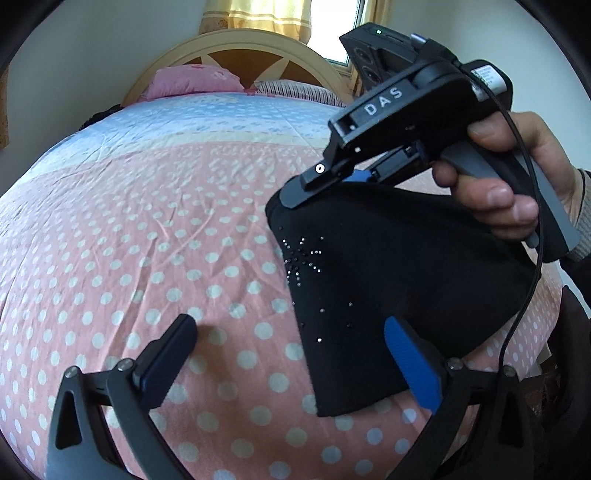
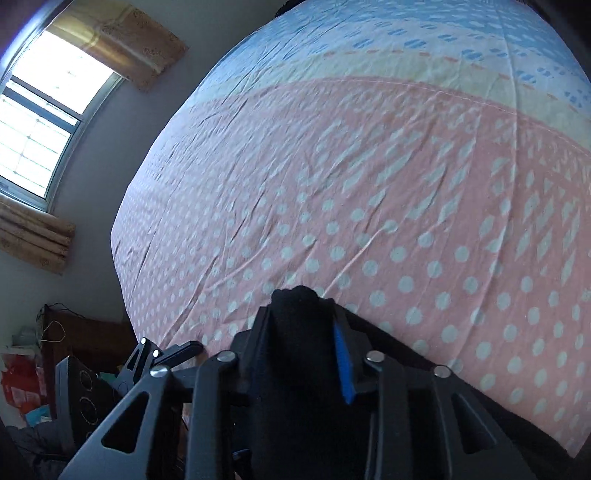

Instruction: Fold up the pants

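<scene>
Nearest the left wrist camera, the left gripper [image 1: 291, 345] stands with its jaws spread wide over the bedspread [image 1: 147, 229]. Its dark left finger [image 1: 168, 363] hangs above bare pink polka-dot cloth, nothing against it. Its blue-padded right finger [image 1: 412, 360] lies over the lower part of the black pants [image 1: 388, 295], which are bunched into a folded wedge; whether that pad presses on the fabric cannot be told, and the fabric does not reach across to the other finger.

Just beyond, the pants rise from the bedspread toward their upper corner, where the right gripper [image 1: 321, 192] comes in from the right side, held by a hand [image 1: 506, 177] wrapped around its grey handle. Its jaws are drawn in narrow and pinch the top edge of the pants. A scatter of small shiny studs [image 1: 303, 258] marks the cloth below the pinch.

In the right wrist view, a thick fold of the black fabric [image 2: 295, 332] fills the gap between the two fingers of that gripper [image 2: 301, 325], pads pressed on either side, a tuft poking past the tips.

Farther off, the bedspread runs from pink dots into a pale yellow band and then blue. At the head of the bed lie a pink pillow [image 1: 195, 81] and a striped pillow [image 1: 295, 90] against a curved headboard [image 1: 236, 48], with a curtained window [image 1: 351, 29] behind.
</scene>
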`<act>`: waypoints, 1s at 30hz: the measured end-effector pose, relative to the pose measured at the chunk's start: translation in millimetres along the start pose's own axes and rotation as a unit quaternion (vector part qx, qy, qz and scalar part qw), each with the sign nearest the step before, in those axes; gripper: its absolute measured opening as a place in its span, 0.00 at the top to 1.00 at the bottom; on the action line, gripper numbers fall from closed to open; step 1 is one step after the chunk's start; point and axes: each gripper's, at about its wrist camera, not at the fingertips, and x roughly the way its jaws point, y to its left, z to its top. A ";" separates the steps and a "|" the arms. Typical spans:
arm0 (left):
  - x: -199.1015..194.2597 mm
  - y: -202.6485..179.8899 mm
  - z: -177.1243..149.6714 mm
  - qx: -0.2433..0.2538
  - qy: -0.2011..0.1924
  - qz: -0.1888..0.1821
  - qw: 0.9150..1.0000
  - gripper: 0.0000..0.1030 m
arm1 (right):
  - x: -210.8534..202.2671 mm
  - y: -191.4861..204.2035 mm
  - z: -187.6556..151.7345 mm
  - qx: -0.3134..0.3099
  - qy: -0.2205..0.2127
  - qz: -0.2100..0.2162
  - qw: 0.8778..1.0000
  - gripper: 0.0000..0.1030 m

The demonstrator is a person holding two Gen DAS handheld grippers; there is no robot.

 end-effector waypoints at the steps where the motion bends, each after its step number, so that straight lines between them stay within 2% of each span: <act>1: -0.2 0.3 -0.1 -0.001 0.000 -0.002 1.000 0.00 | -1.9 3.1 -0.2 -0.005 -0.010 -0.003 1.000 0.77; 6: -0.1 3.1 2.1 -0.002 0.002 -0.002 1.000 0.00 | -9.5 19.1 3.6 -0.021 -0.050 -0.038 0.998 0.84; 7: 2.0 3.7 5.1 -0.003 0.002 -0.001 1.000 0.00 | -6.6 15.9 5.4 -0.016 -0.054 -0.053 0.997 0.84; 11: 5.0 3.9 7.0 -0.003 0.004 0.002 1.000 0.00 | 11.7 -6.9 11.4 0.005 -0.045 -0.057 0.997 0.84; 13: 7.8 5.8 8.6 -0.004 0.006 0.001 1.000 0.00 | 14.5 -10.3 9.6 0.007 -0.042 -0.045 0.998 0.83; 14: 7.2 6.8 9.3 -0.004 0.006 -0.002 1.000 0.00 | 11.1 -10.2 7.9 0.004 -0.045 -0.040 0.998 0.78; 15: 5.4 8.1 9.8 -0.008 0.004 -0.005 1.000 0.00 | 4.0 -10.2 4.4 0.004 -0.053 -0.033 0.998 0.70; 16: 3.5 10.2 10.6 -0.010 0.003 -0.008 1.000 0.00 | -6.2 -10.4 -1.4 0.005 -0.062 -0.032 0.998 0.63; 17: 1.2 13.1 11.5 -0.012 0.002 -0.007 1.000 0.00 | -19.0 -9.7 -9.6 0.004 -0.078 -0.041 0.996 0.52; 19: -7.8 18.4 16.2 -0.026 -0.019 0.011 0.999 0.00 | -45.9 -11.4 -27.4 0.006 -0.122 -0.052 0.991 0.51; 22: -19.3 21.0 26.2 -0.034 -0.049 0.005 0.998 0.00 | -81.6 -10.8 -65.9 -0.006 -0.156 -0.016 0.988 0.51; 24: -14.7 14.6 35.7 -0.013 -0.039 -0.003 0.999 0.00 | -91.8 -7.3 -93.7 -0.013 -0.164 -0.015 0.986 0.51; 26: -5.8 9.8 43.8 0.000 -0.027 0.014 1.000 0.00 | -100.4 -15.8 -121.6 -0.001 -0.168 -0.030 0.985 0.51; 28: 7.6 5.4 48.2 0.007 -0.003 0.014 1.000 0.00 | -100.7 -30.8 -147.1 0.019 -0.153 -0.028 0.988 0.51; 30: 21.5 -3.5 48.1 0.026 0.024 0.019 0.999 0.00 | -92.9 -42.7 -168.1 0.025 -0.144 -0.063 0.987 0.51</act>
